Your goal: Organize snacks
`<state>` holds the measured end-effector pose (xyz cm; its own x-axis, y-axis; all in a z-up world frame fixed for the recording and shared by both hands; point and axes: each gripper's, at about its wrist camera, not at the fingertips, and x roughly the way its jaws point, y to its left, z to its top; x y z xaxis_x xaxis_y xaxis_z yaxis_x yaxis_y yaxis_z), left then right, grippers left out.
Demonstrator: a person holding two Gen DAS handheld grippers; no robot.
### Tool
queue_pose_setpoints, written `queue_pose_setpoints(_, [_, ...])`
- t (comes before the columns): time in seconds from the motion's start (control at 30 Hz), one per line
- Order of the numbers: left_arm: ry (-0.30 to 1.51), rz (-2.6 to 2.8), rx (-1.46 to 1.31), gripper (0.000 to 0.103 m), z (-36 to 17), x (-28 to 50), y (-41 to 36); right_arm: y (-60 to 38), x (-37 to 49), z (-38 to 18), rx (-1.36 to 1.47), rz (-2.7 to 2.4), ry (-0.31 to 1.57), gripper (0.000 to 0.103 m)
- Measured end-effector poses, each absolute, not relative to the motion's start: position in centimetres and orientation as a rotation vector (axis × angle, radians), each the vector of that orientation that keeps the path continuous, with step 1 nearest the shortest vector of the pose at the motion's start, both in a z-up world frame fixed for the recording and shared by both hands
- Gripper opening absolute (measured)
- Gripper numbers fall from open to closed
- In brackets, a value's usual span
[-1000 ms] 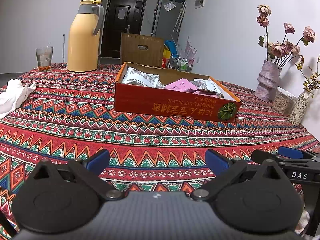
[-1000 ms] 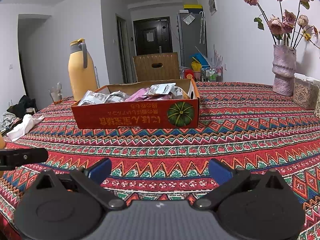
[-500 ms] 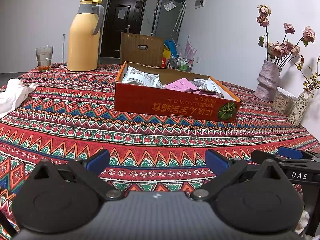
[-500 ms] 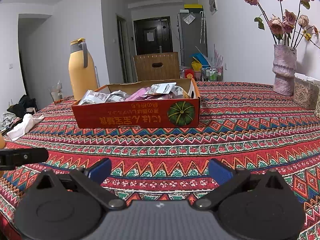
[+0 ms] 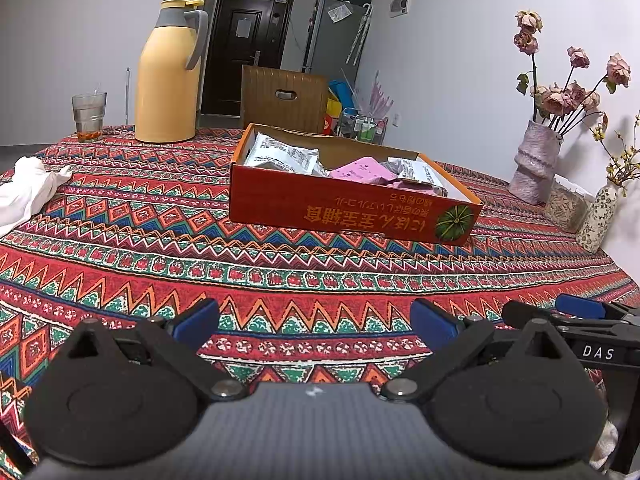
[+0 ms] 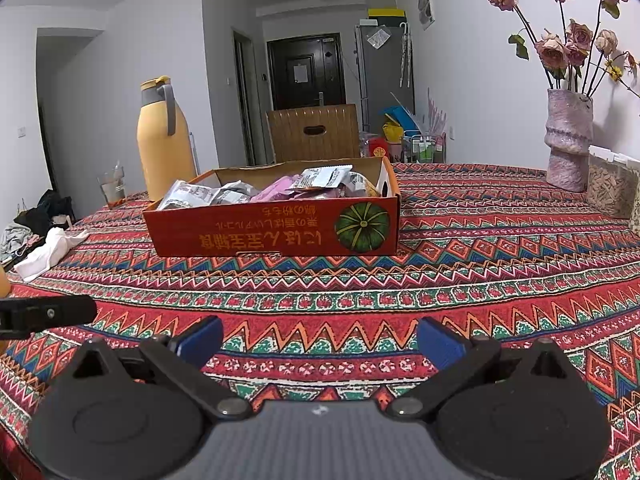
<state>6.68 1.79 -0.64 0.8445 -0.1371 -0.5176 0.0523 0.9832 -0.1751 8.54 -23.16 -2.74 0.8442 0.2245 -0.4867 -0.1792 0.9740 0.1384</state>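
An orange cardboard box (image 5: 344, 210) with a pumpkin print stands on the patterned tablecloth, holding silver snack packets (image 5: 282, 156) and pink packets (image 5: 360, 170). It also shows in the right wrist view (image 6: 276, 232), with silver packets (image 6: 200, 196) and pink ones (image 6: 276, 190) inside. My left gripper (image 5: 315, 322) is open and empty, low over the cloth well short of the box. My right gripper (image 6: 320, 340) is open and empty too, beside the left one. The right gripper's tip shows in the left wrist view (image 5: 560, 314).
A yellow thermos jug (image 5: 168, 76) and a glass (image 5: 89, 116) stand at the far left. A white cloth (image 5: 28, 190) lies at the left edge. Vases with dried flowers (image 5: 534, 168) and a clear container (image 6: 610, 190) stand at the right. A chair (image 6: 314, 132) is behind the table.
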Motion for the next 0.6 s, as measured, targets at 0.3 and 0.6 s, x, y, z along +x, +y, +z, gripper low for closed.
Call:
queue_pose_setpoints(0.3, [0.556, -0.098, -0.157, 0.103, -0.67, 6.66, 1.77, -23.13, 8.54, -2.73, 0.089, 0.214, 0.525, 0.103])
queue_pose_setpoints(0.6, [0.537, -0.116, -0.151, 0.103, -0.52, 6.55, 1.57, -23.08, 8.43, -3.03, 0.087, 0.216, 0.529, 0.103])
